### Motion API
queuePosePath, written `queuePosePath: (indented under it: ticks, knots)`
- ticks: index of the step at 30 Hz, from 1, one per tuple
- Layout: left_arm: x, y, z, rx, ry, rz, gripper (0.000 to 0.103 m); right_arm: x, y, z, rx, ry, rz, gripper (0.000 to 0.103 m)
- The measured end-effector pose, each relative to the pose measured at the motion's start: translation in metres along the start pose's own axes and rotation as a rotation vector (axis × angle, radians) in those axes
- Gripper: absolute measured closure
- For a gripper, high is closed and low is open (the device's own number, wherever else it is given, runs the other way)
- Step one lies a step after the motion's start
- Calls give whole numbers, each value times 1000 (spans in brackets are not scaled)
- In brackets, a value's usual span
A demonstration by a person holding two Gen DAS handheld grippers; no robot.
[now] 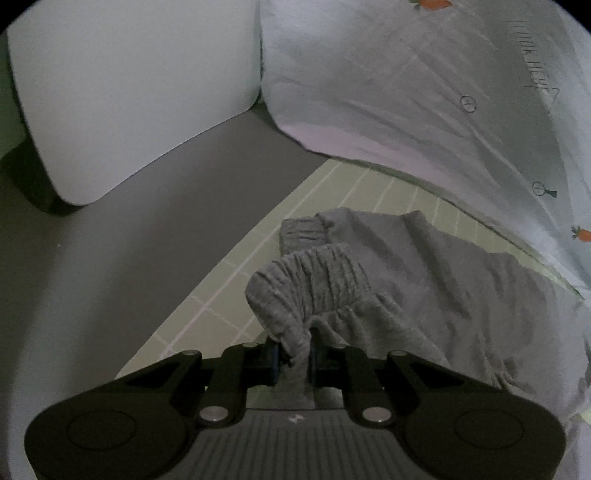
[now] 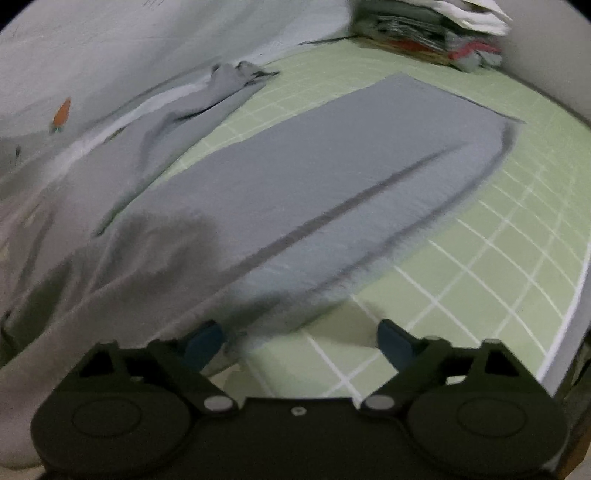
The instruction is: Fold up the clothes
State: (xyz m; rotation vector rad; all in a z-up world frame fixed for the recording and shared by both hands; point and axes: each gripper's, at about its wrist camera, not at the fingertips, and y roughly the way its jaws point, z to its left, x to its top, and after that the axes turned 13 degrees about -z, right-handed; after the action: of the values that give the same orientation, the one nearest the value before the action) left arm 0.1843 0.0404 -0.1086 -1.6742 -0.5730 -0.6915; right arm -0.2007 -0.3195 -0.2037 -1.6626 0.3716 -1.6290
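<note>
covering most of both views: a bench under a light green mat [image 2: 498, 206] with a white grid. a pale garment with carrot prints and buttons [image 1: 424, 92] fills the upper right of the left wrist view; whether it is worn or draped, cannot tell. a white block [image 1: 129, 92] stands at upper left, beside a grey floor area.

grey trousers [image 2: 332, 177] lie on the mat. in the right wrist view one leg is spread flat and long toward the far edge, a dark crease line running along it; a second grey strip [image 2: 207, 107] trails off to the left, rumpled at its far end. the near end is bunched, in shadow and blurred.

a stack of folded clothes [image 2: 432, 33] sits at the far end of the mat, well apart from the trousers.

left gripper [image 1: 295, 360]: fingers clenched on a gathered fold at the ribbed waistband [image 1: 314, 280] of the trousers, the cloth puckering up from the pinch.

right gripper [image 2: 297, 341]: blue-tipped fingers spread wide, grasping nothing; left tip at the trouser edge, right tip over bare mat.
</note>
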Motion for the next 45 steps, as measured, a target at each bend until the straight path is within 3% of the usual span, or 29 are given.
queuePosePath:
  ticks: [3, 5, 8, 10, 18, 22, 27, 30, 33, 38, 41, 45]
  knots:
    - [-2, -2, 3, 8, -10, 3, 87, 0, 7, 13, 15, -78, 1, 21]
    - [-4, -3, 4, 12, -15, 3, 87, 0, 6, 20, 39, -145, -18, 36]
    - [-7, -10, 5, 11, -19, -4, 88, 4, 4, 24, 97, -190, -24, 95]
    - [-9, -16, 7, 10, -23, -12, 88, 5, 1, 21, 111, -184, -17, 101]
    - [-15, -48, 19, 14, -41, -44, 89, 0, -23, -8, 109, -119, -6, 102]
    - [-16, -72, 19, 33, 4, -73, 90, 6, -47, -26, 99, -75, -28, 102]
    - [-13, -107, 21, 68, 29, -135, 90, 16, -75, -38, 110, -86, -67, 102]
    - [-21, -103, 25, 110, 45, -107, 86, 8, -69, -37, 111, -128, -29, 102]
    - [-38, -94, 38, 110, -5, -35, 78, -3, -62, -39, 108, -157, 17, 102]
    - [-61, -94, 51, 117, 16, 15, 42, -5, -59, -49, 98, -108, 39, 93]
    - [-73, -87, 59, 121, -12, 73, 34, -5, -59, -50, 91, -83, 38, 76]
    - [-89, -74, 64, 103, -22, 128, 27, -3, -59, -53, 105, -41, 47, 72]
